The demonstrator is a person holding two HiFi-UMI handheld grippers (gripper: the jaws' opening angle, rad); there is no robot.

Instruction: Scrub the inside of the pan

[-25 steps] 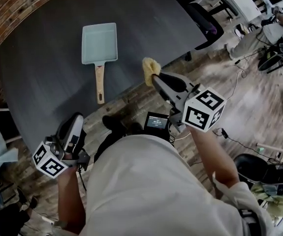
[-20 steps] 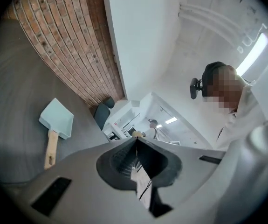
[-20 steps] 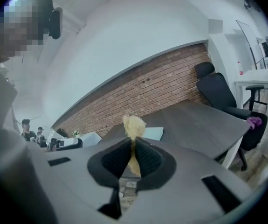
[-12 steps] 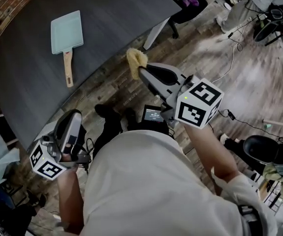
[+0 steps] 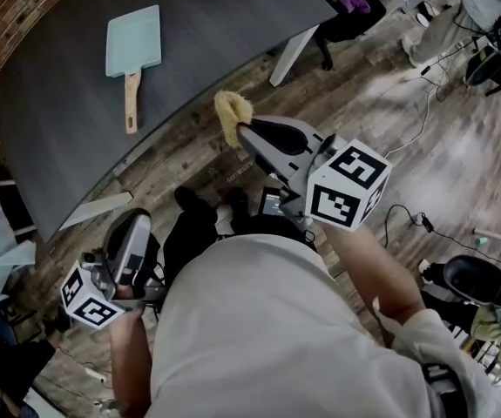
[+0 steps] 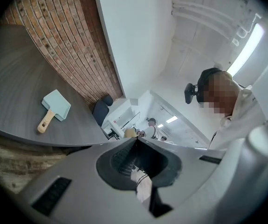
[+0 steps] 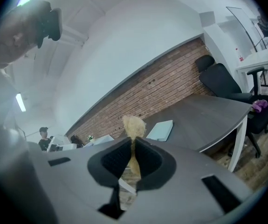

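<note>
We've backed away; pan point(image 5: 133, 37) now far at 11 o'clock, unscrubbed. Right gripper point(image 5: 238, 128) grasps sponge point(image 5: 232, 109); left gripper point(image 5: 133, 219) clenched, empty.

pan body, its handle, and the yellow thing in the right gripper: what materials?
pan: probably coated metal, with an even matte pale blue-green finish.
handle: looks like light, unpainted wood, tan in colour.
yellow wad: soft, fuzzy-edged cloth or sponge; can't tell which.
</note>
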